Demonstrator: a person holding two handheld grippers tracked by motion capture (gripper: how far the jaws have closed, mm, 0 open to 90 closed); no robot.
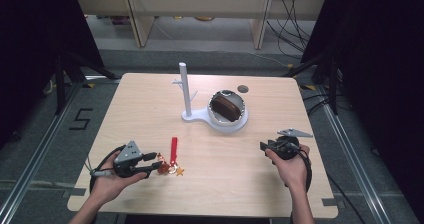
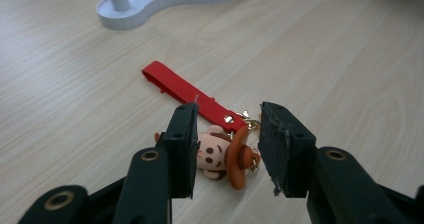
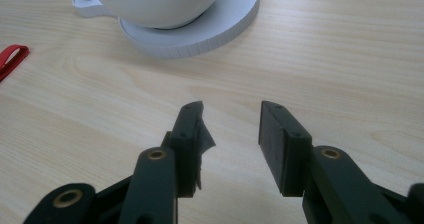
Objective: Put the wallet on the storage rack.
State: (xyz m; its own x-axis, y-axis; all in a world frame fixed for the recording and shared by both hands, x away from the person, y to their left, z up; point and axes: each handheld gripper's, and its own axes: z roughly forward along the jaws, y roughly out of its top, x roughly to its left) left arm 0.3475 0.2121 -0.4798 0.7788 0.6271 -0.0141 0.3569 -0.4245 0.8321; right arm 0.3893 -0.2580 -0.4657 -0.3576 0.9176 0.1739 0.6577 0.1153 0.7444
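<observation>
The keychain charm (image 2: pixel 222 156), a little figure in a brown hat on a red strap (image 2: pixel 185 90), lies on the pale wood surface (image 1: pixel 150 109) near its front-left edge. The left gripper (image 2: pixel 227 151) straddles the figure, its fingers (image 2: pixel 182 149) set either side of it with a gap showing by the hat, so nothing is pinched. A small gold star (image 1: pixel 179 171) sits beside the charm. Further back stands a white stand (image 1: pixel 185 91) with a post, and a white bowl (image 1: pixel 228 108) holding something dark brown. Over at the right, the right gripper (image 3: pixel 230 146) hovers, fingers (image 3: pixel 280 144) spread over bare wood. No readable writing on the things; a "5" (image 1: pixel 80 119) is marked on the floor.
</observation>
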